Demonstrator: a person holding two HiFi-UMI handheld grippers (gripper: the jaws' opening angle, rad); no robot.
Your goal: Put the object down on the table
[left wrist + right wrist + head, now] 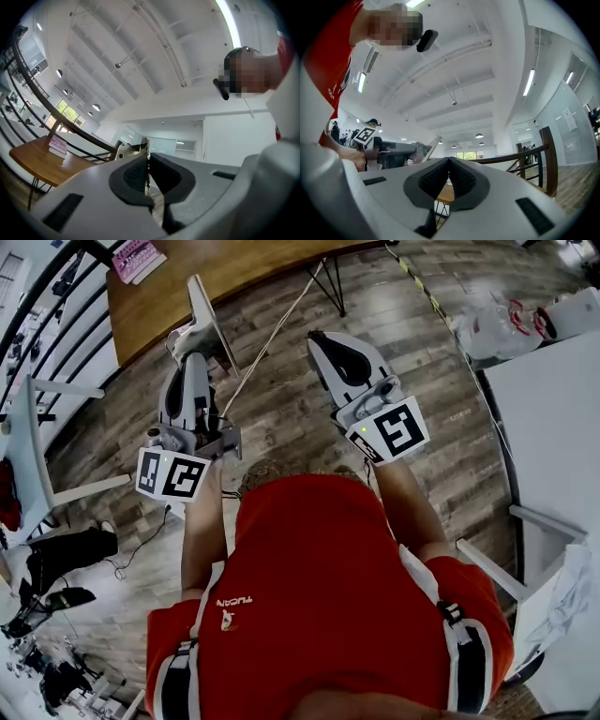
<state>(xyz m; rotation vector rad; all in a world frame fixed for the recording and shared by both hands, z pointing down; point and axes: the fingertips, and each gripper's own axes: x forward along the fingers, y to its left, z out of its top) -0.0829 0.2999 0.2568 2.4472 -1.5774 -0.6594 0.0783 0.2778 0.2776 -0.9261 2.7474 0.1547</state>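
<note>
The task is judged to be not yet done. The object, a thin flat panel, is clamped on its edge by the left tool, and it is held upright in the air, above the wooden floor. In the left gripper view the two pads are pressed together on the thin edge of this panel, with no gap seen beside it. What the panel is made of cannot be told surely, because only its narrow side and one pale face are shown.

The right tool is clenched too, but nothing is seen between its pads, so it is taken to be empty. It is held beside the left one, a little apart from it.

A brown wooden surface stands ahead of the person, and a pink book lies on its far corner. The panel is well apart from this surface and touches nothing besides the tool. A white surface is seen at the right side, also apart from the panel.

What is left is almost everything: the panel must be carried over a surface, lowered until it rests there, and then released.
</note>
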